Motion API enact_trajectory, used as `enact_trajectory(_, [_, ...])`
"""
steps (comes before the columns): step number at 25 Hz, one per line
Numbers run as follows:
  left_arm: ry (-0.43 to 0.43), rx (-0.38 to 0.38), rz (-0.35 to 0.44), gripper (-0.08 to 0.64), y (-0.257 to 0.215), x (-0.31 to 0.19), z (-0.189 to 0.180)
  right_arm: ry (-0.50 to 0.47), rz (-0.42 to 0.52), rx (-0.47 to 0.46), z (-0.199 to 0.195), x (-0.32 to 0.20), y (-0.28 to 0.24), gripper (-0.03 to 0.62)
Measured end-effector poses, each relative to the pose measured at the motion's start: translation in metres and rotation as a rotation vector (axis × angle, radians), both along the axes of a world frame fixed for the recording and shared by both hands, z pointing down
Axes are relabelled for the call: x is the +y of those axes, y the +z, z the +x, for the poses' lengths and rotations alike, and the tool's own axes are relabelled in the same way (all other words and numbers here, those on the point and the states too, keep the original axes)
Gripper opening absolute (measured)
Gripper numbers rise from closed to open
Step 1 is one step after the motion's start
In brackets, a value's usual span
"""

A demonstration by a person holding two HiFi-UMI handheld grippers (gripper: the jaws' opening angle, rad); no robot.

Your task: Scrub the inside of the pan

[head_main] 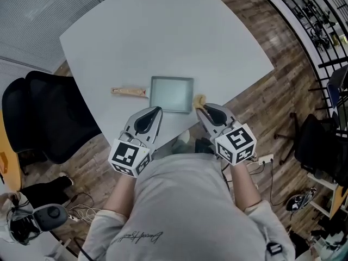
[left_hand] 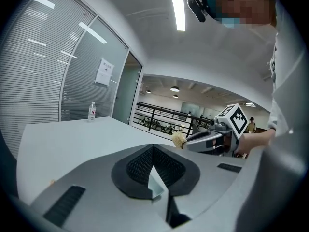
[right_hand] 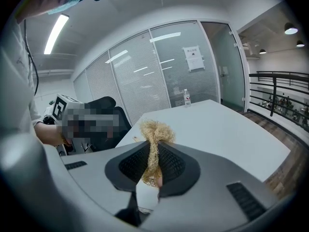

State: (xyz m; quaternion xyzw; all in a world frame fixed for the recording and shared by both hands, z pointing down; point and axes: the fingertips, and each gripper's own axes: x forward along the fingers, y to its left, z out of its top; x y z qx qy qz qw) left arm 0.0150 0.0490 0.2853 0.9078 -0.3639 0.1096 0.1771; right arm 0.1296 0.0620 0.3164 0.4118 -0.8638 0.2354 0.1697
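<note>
**Head view:** Pan (head_main: 171,94), square, wooden handle (head_main: 129,92) to its left, near the front edge of the surface (head_main: 163,31). Left tool (head_main: 157,111) is just short of the pan's near rim. Right tool (head_main: 200,110) is beside its right corner.

**Left gripper view:** Left tool's jaws together, nothing held.

**Right gripper view:** Right tool clamped on a thin neck of the scrubber (right_hand: 154,129).

**Risk:** The pan is unheld and will likely slide under scrubbing. The narrow grip may let fibres pull free.

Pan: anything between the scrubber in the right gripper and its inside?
Nothing visible. The right gripper holds the scrubber just beside the right rim of the pan, which is open with nothing showing inside. The shut left gripper sits at its near-left corner, off that path.
</note>
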Motion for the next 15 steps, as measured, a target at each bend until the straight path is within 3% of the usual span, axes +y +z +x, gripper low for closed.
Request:
enact_trajectory(5, [0.010, 0.007, -0.028, 0.011, 0.000, -0.008, -0.009, 0.011, -0.024, 0.009, 0.000, -0.002, 0.003, 0.064])
enact_trajectory(9, [0.029, -0.029, -0.017, 0.011, 0.002, -0.018, -0.016, 0.017, -0.039, 0.027, 0.004, -0.006, 0.008, 0.064])
enact_trajectory(15, [0.125, -0.081, 0.017, 0.011, 0.007, -0.033, -0.034, 0.018, -0.066, 0.044, 0.005, -0.009, 0.018, 0.064])
